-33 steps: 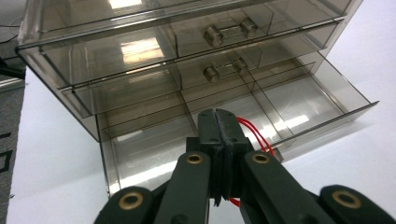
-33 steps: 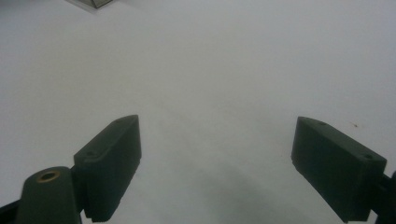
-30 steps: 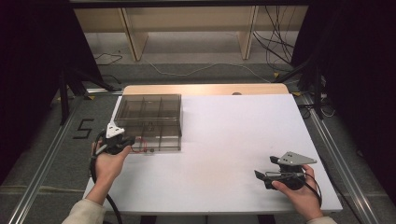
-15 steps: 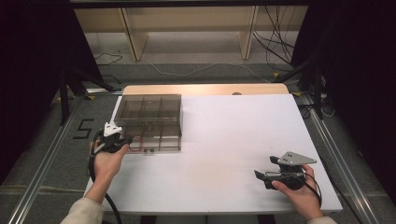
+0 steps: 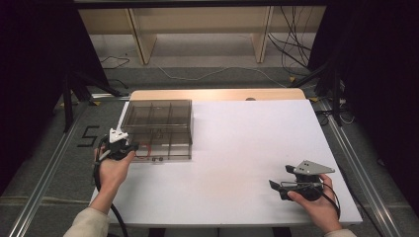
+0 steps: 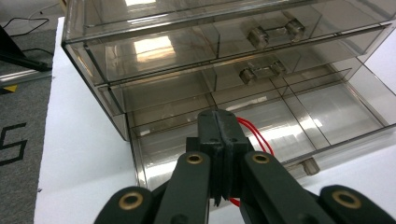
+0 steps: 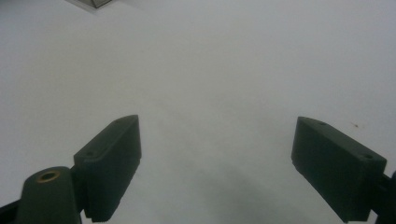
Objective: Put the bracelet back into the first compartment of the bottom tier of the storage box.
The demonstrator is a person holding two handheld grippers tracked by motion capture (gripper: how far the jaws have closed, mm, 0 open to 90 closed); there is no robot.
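The left claw (image 6: 219, 154) is clamped on red string (image 6: 252, 135) over the clear organiser's (image 5: 158, 128) open bottom drawer (image 6: 261, 126), apparently ready to drop it in, while the right claw (image 7: 215, 172) rests wide, holding nothing, on the desk (image 5: 247, 148).

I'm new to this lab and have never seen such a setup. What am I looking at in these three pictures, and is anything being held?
A person sits at a white table and holds a hand-held gripper in each hand; there is no robot arm. The high view looks down from above. The other two come from cameras riding on each gripper, looking along its black jaws. A clear drawer box stands on the table, its bottom drawer pulled out. The left gripper is over that drawer, its jaws shut on a thin red loop; what it is I cannot tell. The right gripper rests open over bare table, holding nothing.
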